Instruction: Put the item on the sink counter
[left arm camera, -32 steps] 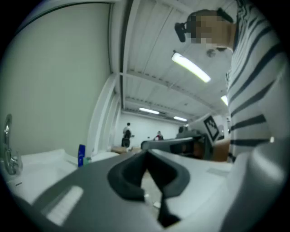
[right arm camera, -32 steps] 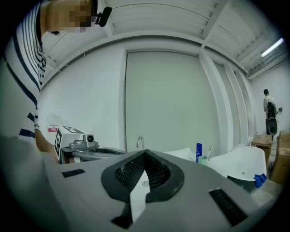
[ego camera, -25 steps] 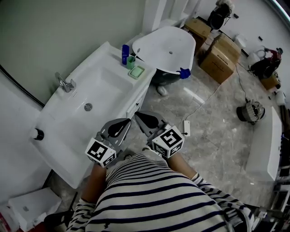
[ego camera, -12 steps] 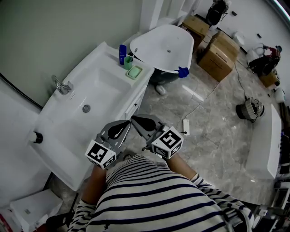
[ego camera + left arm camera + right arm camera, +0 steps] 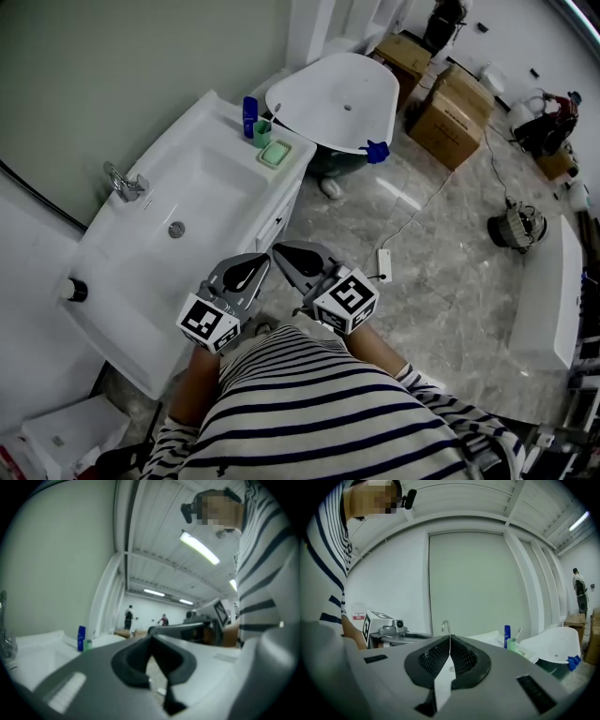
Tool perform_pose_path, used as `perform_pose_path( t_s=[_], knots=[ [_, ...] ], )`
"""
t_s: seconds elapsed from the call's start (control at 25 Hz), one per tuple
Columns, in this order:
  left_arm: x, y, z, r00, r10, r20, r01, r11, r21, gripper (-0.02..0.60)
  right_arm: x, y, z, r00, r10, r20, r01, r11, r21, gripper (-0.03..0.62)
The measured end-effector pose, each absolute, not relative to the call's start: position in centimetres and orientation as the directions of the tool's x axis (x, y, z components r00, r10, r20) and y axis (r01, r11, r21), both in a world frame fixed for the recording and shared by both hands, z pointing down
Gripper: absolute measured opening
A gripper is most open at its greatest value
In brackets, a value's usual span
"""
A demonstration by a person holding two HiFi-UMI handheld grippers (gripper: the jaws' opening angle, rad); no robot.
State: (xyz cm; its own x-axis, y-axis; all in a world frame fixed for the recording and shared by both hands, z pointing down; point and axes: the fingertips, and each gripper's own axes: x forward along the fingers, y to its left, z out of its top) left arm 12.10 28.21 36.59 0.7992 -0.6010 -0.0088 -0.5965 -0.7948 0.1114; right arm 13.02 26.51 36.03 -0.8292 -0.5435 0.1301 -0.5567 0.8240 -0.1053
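The white sink counter (image 5: 220,117) runs along the wall at the left. At its far end stand a blue bottle (image 5: 249,114), a green cup (image 5: 262,132) and a green soap dish (image 5: 275,154). My left gripper (image 5: 266,262) and right gripper (image 5: 278,251) hover side by side in front of the counter's near edge, tips nearly meeting. Both are shut with nothing between the jaws. The left gripper view shows its closed tip (image 5: 151,638) and the bottle (image 5: 81,637) far off. In the right gripper view the closed tip (image 5: 449,637) lines up with the faucet (image 5: 446,626).
The basin has a chrome faucet (image 5: 125,183) and a drain (image 5: 176,229). A black round object (image 5: 72,291) lies at the counter's near left end. A white bathtub (image 5: 333,101) stands beyond the counter, with cardboard boxes (image 5: 450,112) behind it and a cable on the marble floor (image 5: 422,272).
The head view has drifted a little, so the sink sits slightly further left. Both grippers keep their place and stay shut.
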Motion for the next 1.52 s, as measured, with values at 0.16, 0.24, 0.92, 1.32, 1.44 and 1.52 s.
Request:
perform_pose_path(
  t_s=[0.16, 0.24, 0.92, 1.32, 1.44, 1.52],
  knots=[
    [12.8, 28.0, 36.6, 0.801, -0.599, -0.009, -0.593, -0.795, 0.123, 0.008, 13.9, 26.1, 35.7, -0.822, -0.557, 0.118, -0.568, 0.818, -0.093, 0.008],
    [13.3, 27.9, 36.5, 0.802, -0.597, -0.008, -0.592, -0.797, 0.122, 0.008, 14.3, 26.0, 35.6, -0.822, -0.558, 0.117, -0.568, 0.817, -0.097, 0.008],
    [18.2, 26.2, 35.4, 0.773, -0.634, -0.018, -0.63, -0.772, 0.089, 0.008, 18.9, 24.5, 34.9, -0.842, -0.523, 0.129, -0.533, 0.844, -0.058, 0.008],
    [21.9, 24.1, 34.5, 0.729, -0.684, -0.029, -0.68, -0.727, 0.095, 0.008, 23.1, 22.4, 33.5, -0.862, -0.489, 0.13, -0.497, 0.867, -0.033, 0.008],
    [22.8, 24.1, 34.7, 0.723, -0.69, -0.014, -0.687, -0.722, 0.088, 0.008, 23.9, 22.0, 33.8, -0.866, -0.482, 0.132, -0.491, 0.87, -0.042, 0.008],
    [23.0, 24.2, 35.0, 0.719, -0.695, -0.004, -0.692, -0.717, 0.091, 0.008, 24.0, 21.9, 34.1, -0.87, -0.475, 0.13, -0.485, 0.873, -0.05, 0.008]
  ],
)
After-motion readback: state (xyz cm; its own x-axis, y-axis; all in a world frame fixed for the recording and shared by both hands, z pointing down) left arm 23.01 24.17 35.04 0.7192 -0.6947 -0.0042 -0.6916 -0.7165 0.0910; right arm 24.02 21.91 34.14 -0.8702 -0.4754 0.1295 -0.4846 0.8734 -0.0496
